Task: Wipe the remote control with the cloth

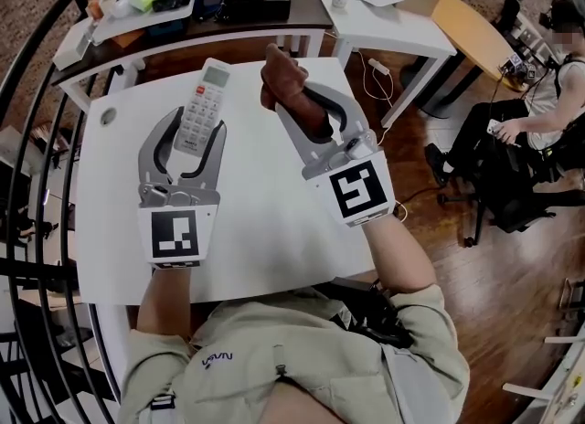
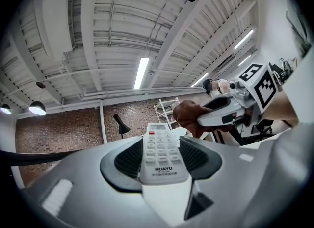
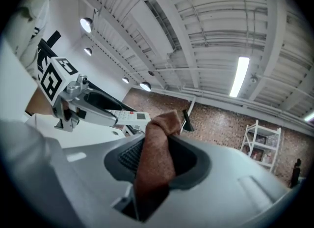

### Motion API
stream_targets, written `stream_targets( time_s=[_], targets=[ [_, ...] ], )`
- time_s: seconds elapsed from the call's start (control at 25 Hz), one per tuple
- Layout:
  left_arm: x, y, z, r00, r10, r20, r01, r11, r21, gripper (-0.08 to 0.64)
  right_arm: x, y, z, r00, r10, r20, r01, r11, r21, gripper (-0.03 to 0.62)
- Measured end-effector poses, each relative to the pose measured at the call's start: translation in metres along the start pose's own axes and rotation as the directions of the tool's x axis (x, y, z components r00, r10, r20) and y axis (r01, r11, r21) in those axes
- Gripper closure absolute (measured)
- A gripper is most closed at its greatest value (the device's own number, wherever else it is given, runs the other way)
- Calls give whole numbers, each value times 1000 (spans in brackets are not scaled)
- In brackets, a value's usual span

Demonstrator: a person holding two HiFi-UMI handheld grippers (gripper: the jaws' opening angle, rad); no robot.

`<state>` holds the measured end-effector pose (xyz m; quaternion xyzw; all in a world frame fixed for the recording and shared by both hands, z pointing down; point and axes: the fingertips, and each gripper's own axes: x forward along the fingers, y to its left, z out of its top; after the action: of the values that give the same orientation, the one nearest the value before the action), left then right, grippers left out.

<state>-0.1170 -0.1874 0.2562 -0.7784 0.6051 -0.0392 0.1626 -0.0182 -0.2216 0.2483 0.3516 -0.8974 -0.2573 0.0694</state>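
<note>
**Grip state.** Left tongs [image 1: 195, 126] are clamped on the lower end of the remote control [image 1: 207, 87]. Keys face up, and the display end juts out past the tips. Right tongs [image 1: 307, 108] are clamped on the cloth [image 1: 284, 78], with a bunched wad standing out beyond the tips. Both are held above the white surface [image 1: 265, 221], near each other but apart; cloth and remote are not touching.

**Step in hand, as I judge it.** Bringing the cloth to the remote; no wiping contact yet.

**How to do it well (opinion).**
- Lead with the protruding wad so only fabric meets the remote, not the hard tips.
- Stroke lengthwise, from the display end towards the clamp.
- Press lightly. The remote is gripped at one end only, so a heavy push at the far end could lever it round in the pads.
- Roll the left wrist to present the edges and back.
- The strip under the pads cannot be reached without regripping.

**Materials and shapes.**
- Remote: slim white slab of hard plastic with rounded corners, a small window and one red key at the far end, then rows of pale keys.
- Cloth: brown, soft, with a fuzzy nap, twisted into a loose roll; probably compliant enough to work between the keys.
- Tongs: pale grey curved arms with dark ribbed pads.
- Surface: smooth and matt.
</note>
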Motion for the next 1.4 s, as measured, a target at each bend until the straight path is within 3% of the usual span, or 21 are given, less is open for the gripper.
stream_targets(
  time_s=[0.36,0.84,1.4],
  targets=[
    [15,15,-1,1000,-15,-17,15,998,54,316,12,-21,-11,1000,-23,-21,23,1000,17,466],
    [47,43,-19,998,19,-57,-24,996,-91,316,35,-58,-35,995,-63,-72,69,994,83,466],
    [94,65,-83,980,33,-194,-67,983,-169,316,83,-85,-105,975,-58,-214,104,972,209,466]
  ],
)
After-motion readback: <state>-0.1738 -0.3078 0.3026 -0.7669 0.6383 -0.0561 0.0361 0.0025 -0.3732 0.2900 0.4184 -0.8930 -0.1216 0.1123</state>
